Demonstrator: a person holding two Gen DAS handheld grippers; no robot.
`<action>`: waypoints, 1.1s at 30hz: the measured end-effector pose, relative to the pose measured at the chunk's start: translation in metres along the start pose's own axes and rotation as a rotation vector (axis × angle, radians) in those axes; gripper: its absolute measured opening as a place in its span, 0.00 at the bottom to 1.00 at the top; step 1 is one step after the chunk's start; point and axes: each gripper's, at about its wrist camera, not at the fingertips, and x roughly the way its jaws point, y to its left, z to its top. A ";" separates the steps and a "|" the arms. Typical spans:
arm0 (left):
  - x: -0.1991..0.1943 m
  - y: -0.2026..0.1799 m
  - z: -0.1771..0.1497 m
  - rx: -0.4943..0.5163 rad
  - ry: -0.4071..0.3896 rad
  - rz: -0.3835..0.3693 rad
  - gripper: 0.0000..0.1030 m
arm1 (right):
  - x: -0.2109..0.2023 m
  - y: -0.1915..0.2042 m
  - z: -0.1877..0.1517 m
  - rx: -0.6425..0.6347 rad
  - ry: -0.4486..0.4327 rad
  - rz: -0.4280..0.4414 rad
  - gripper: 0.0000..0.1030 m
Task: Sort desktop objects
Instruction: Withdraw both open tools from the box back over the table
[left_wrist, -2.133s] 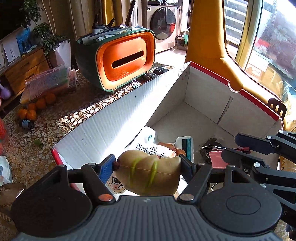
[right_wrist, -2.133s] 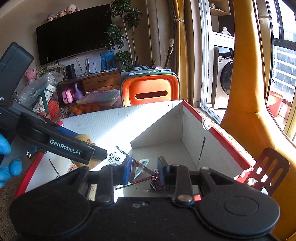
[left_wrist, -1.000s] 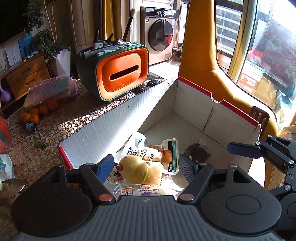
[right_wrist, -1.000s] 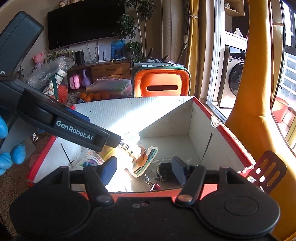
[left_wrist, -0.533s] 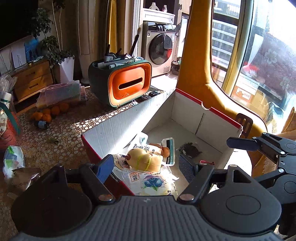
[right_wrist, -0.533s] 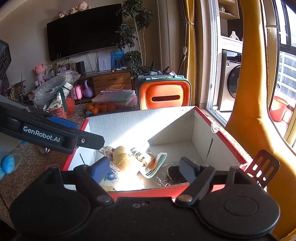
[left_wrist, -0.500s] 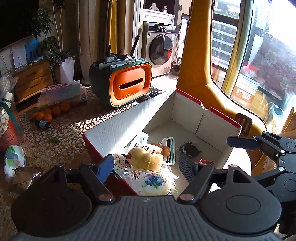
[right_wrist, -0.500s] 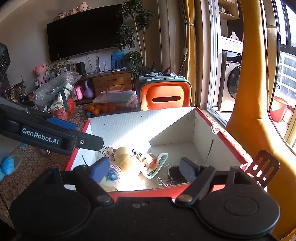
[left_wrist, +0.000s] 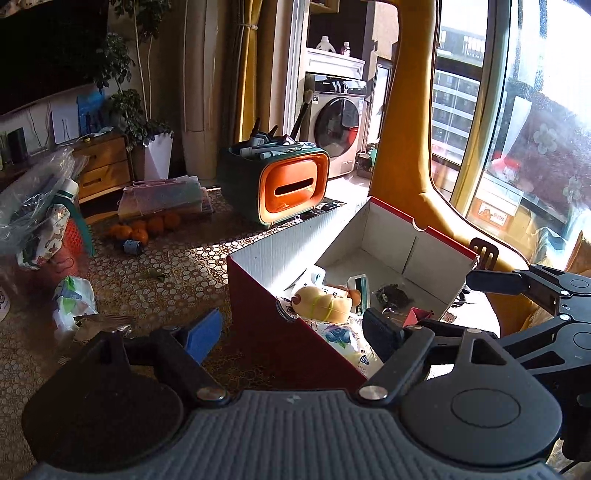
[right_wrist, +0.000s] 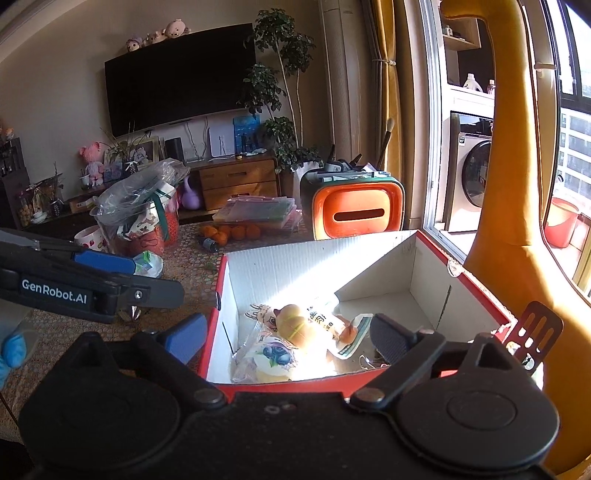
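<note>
The left gripper (left_wrist: 291, 334), black with one blue-padded finger (left_wrist: 202, 334) and one black-padded finger (left_wrist: 380, 332), points downward at a slant; its jaws have just been opening, with nothing between them. The matching right gripper (right_wrist: 288, 338) beside it has likewise just been opening and grips nothing.

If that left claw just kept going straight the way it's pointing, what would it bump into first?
Probably the red near wall of the cardboard box, which fills the space between the open left gripper's fingers. Depth is hard to judge through the fisheye.
</note>
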 end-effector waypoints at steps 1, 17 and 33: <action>-0.005 0.002 -0.003 0.003 -0.006 0.004 0.82 | -0.001 0.003 0.000 0.002 -0.001 0.002 0.94; -0.066 0.058 -0.049 -0.056 -0.075 0.052 0.97 | -0.005 0.063 0.005 0.006 -0.036 0.015 0.96; -0.087 0.121 -0.102 -0.100 -0.100 0.156 0.97 | 0.023 0.125 0.009 -0.045 0.005 0.063 0.98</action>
